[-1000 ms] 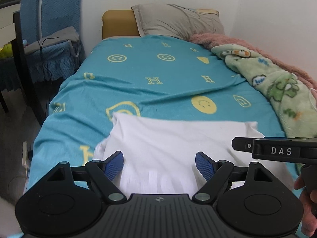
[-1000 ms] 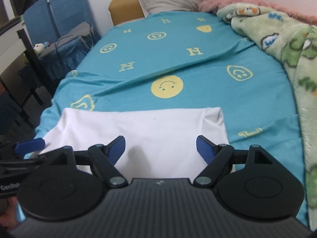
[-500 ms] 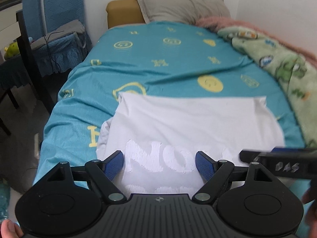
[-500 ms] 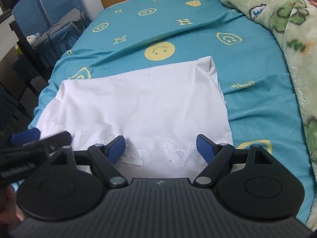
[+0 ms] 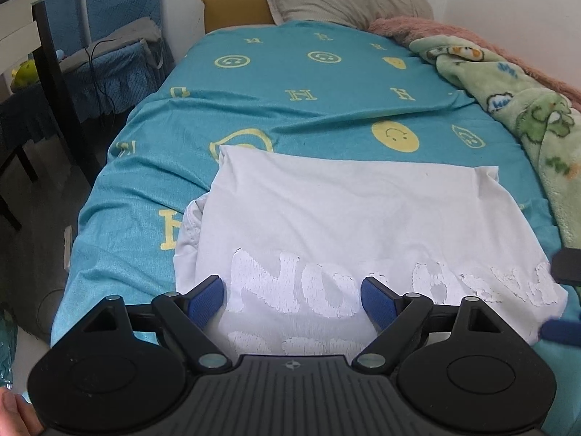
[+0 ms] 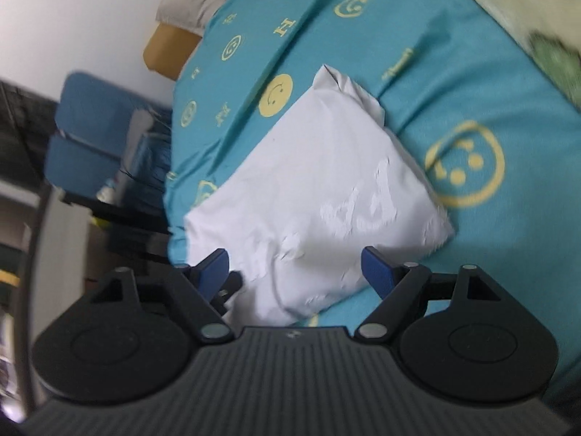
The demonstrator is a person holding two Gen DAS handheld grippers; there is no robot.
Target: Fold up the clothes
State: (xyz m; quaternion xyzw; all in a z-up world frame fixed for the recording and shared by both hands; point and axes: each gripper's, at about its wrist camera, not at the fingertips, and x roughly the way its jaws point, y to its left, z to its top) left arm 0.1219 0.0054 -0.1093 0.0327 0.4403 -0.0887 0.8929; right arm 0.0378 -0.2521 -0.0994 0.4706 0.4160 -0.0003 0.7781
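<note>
Both my left hand-held gripper [image 5: 293, 298] and right hand-held gripper [image 6: 295, 267] gape wide, having just opened further, holding nothing. The folded white shirt [image 5: 356, 225] lies loose on the bed [image 5: 145, 189]. A careless grab at one layer could undo its folds.

A home bedroom: bed [image 5: 297, 83], pillow [image 5: 345, 0], fleece blanket [image 5: 526, 101]

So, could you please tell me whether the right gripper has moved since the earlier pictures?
Yes. The right gripper has rolled: in its own view the turquoise smiley bedsheet and folded white shirt now lie tilted, not level.
</note>
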